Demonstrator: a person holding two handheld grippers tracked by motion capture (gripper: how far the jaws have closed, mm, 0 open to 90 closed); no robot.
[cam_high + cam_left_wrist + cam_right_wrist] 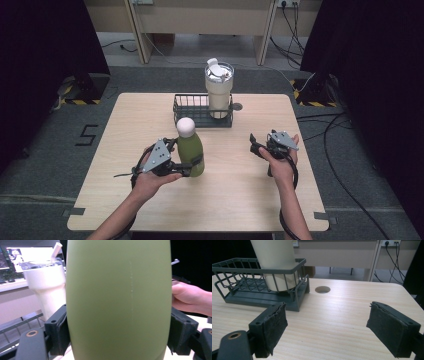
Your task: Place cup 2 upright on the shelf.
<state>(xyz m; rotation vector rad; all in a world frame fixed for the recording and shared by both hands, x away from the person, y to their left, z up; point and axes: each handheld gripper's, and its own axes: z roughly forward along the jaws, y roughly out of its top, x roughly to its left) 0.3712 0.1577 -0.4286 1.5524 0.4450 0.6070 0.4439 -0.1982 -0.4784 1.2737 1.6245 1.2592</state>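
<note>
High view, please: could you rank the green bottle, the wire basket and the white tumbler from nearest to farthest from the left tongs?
1. Green bottle, clamped in the left tongs.
2. Wire basket, behind the bottle.
3. White tumbler, at the basket's right end.

Each handheld gripper was black. The left gripper (186,161) carried a grey three-cornered plate (156,156) dotted with small dark screws, as did the right gripper (256,146). Both had thick square jaws faced with dark, frayed pads (277,322) and a brass-ringed hole beside one jaw. Black cables trailed along bare, sleeveless forearms.
</note>
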